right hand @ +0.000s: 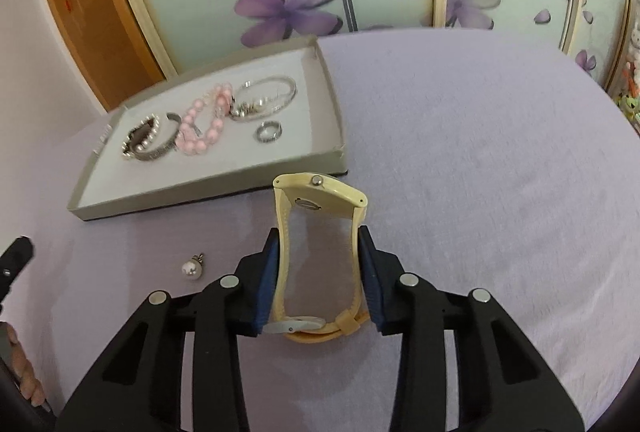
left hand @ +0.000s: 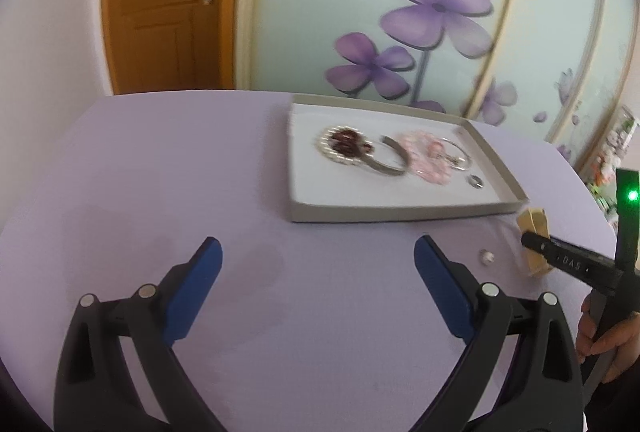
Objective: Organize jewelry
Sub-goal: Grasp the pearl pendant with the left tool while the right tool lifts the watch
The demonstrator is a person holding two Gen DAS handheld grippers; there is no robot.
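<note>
Done so far: your tray (right hand: 208, 188) already holds a pearl-rimmed piece, a metal cuff, the pink bead bracelet (right hand: 202, 124), a silver bangle and a small ring (right hand: 269, 132)
In hand: your right gripper (right hand: 319, 274) is clamped on the strap of the cream watch (right hand: 320, 228), just in front of the tray
Idle: your left gripper (left hand: 318, 282) is spread wide, nothing between its pads
Left to do: the watch, then the pearl earring (right hand: 192, 267) lying on the lilac table (right hand: 480, 192) beside your right gripper

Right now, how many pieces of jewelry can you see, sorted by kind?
Bracelets and bangles in the tray: 4 (pearl-and-dark, silver cuff, pink beads, silver bangle)
Rings: 1, ring
Pearl charms: 1, pearl on the table
Watches: 1, cream watch in the right tongs
Total: 7
</note>
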